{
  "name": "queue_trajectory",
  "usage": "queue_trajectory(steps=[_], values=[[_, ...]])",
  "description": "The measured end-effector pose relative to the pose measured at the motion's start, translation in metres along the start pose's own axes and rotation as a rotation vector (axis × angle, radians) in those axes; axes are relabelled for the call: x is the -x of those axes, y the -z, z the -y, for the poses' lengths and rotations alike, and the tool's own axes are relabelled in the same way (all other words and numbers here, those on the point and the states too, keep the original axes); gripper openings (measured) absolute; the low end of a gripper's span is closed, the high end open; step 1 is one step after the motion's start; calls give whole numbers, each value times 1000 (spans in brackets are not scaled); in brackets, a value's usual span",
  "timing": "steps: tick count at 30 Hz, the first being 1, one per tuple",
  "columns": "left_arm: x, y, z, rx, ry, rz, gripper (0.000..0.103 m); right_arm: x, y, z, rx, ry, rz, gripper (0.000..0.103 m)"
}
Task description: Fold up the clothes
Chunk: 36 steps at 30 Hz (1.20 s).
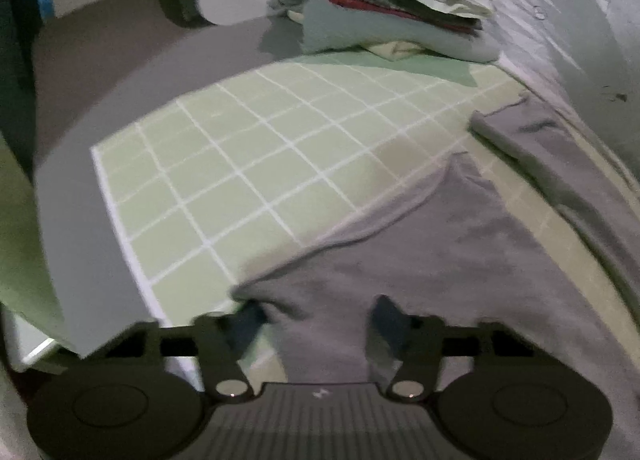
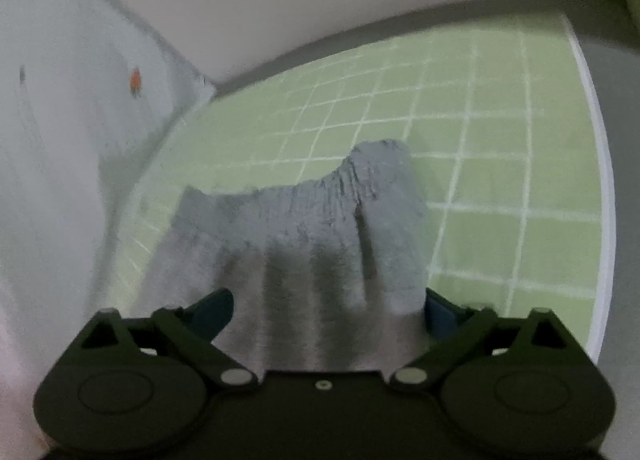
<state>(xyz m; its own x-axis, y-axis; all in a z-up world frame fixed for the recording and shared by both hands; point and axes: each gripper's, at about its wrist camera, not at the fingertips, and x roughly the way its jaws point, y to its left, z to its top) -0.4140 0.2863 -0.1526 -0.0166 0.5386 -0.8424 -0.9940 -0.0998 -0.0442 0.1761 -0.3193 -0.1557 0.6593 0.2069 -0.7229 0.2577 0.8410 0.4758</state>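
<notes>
A grey garment [image 1: 440, 244] lies spread on a green mat with a white grid [image 1: 240, 164]. My left gripper [image 1: 316, 316] is open, its fingers low over the garment's near edge, cloth between them. In the right wrist view the same grey garment [image 2: 312, 228] is bunched and raised in folds between the open fingers of my right gripper [image 2: 324, 308]. The cloth covers the gap between the fingers. I cannot tell whether the fingers touch it.
A stack of folded clothes [image 1: 392, 8] sits at the far end of the mat, white fabric on top. A grey wall [image 1: 580, 20] runs along the right. A white wall [image 2: 60, 140] stands left of the mat [image 2: 500, 180], and the mat's white edge [image 2: 600, 220] curves at the right.
</notes>
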Motion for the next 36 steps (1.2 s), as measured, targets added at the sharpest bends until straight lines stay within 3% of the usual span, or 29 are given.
queue_trajectory(steps=[1,2,3,4,8,15,22,24,28,36], values=[[0,-1,-1,3,-15,5,38,-2,1,-7,73,65,-4,32],[0,-2,-4,13,-21,6,29,-4,3,-15,148,135,-10,12],[0,-4,-7,24,-20,5,10,-6,5,-21,213,186,-14,7],[0,-7,-12,46,-10,0,2,-6,6,-24,243,182,-16,5],[5,-20,-25,142,27,-11,2,6,3,-27,272,154,9,3],[51,-51,-23,203,85,85,2,53,-21,-35,209,63,106,1],[108,-82,-18,257,161,214,1,112,-54,-49,156,-83,234,1],[125,-91,-16,271,182,252,1,111,-59,-53,168,-103,233,1],[155,-107,-12,298,221,323,1,108,-67,-53,76,-161,230,1],[155,-122,1,365,215,346,1,87,-82,-86,85,-207,237,1]])
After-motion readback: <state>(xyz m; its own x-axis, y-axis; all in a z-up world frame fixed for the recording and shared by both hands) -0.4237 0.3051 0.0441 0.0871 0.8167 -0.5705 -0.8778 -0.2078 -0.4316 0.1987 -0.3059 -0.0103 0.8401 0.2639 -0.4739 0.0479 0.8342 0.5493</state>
